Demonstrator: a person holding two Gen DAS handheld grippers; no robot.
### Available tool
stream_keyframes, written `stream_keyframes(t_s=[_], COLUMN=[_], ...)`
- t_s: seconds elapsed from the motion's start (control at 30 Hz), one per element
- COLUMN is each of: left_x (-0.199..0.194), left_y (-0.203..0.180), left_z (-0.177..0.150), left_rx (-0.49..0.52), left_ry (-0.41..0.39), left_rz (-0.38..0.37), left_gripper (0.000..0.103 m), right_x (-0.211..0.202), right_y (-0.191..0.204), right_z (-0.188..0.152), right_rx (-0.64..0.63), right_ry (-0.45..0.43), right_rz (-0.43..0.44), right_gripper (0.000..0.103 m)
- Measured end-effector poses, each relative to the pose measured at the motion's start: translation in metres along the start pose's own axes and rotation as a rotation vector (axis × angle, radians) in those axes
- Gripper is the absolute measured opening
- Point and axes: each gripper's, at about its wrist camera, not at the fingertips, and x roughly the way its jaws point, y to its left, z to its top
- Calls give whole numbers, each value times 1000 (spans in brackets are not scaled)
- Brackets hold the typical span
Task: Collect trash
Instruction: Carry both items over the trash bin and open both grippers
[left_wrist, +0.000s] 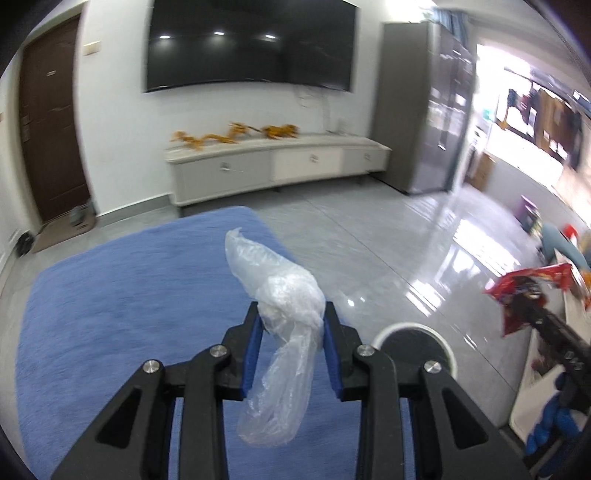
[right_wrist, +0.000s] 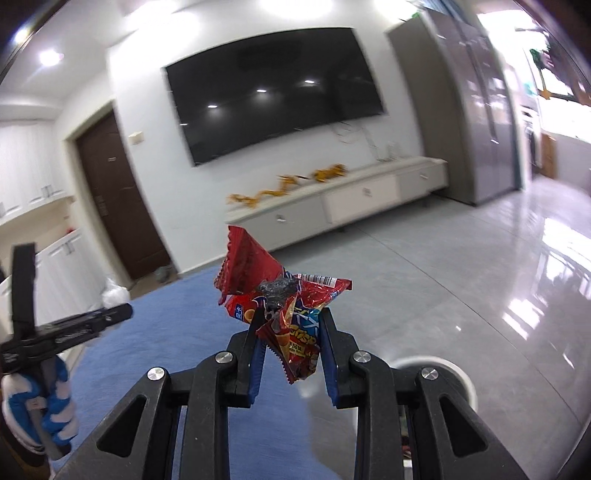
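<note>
**A:** What does your left gripper (left_wrist: 291, 314) carry, at lower centre of the left wrist view?

**B:** A crumpled, clear plastic bag (left_wrist: 275, 332). Your jaws are closed most of the way onto its bunched middle; one loose end rises toward frame centre, the other hangs down between the black arms. I judge it nearly weightless, limp and slick, so it may creep out of a slack pinch. Hold the thick knot, as you do, not a single film layer.

**A:** And the right gripper (right_wrist: 291, 321)?

**B:** At lower centre of the right wrist view, your jaws are partly closed on a red, crinkled foil snack wrapper (right_wrist: 284, 302), gripped at its lower half, with creased flaps fanning up and left. It looks light, springy and smooth; squeezing cannot harm it, so grip firmly across the folded part.

**A:** Where might both go?

**B:** A round, white-rimmed bin (left_wrist: 415, 347) shows at lower right of the left view, just right of your fingers, on the grey tiled floor (left_wrist: 388, 240) beside the blue carpet (left_wrist: 110, 314). It is probably the bin for this trash; its inside is too dark to judge.
</note>
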Motion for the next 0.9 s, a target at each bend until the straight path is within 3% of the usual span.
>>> stream_keyframes(t_s=[0.2,0.5,0.63,0.67,0.77,0.9], left_x=[48,124,147,153,163,171], left_y=[-82,-165,-188,-194,-203,-212], left_z=[3,-2,-2,-2,-3,-2], left_rx=[89,148,158,157,147,145], left_ry=[76,223,271,279,286,288], left_rz=[-125,-301,-375,-388,-408,-423], left_gripper=[30,30,31,34,55,56], right_x=[15,57,65,65,70,72], right_y=[-62,-130,-150,-154,-166,-173], right_z=[-21,-51,-61,-63,-66,-65], right_rx=[83,216,266,272,288,302], right_ry=[63,176,202,206,215,218], right_rz=[-136,-201,-210,-214,-228,-249], right_gripper=[26,28,38,45,48,51])
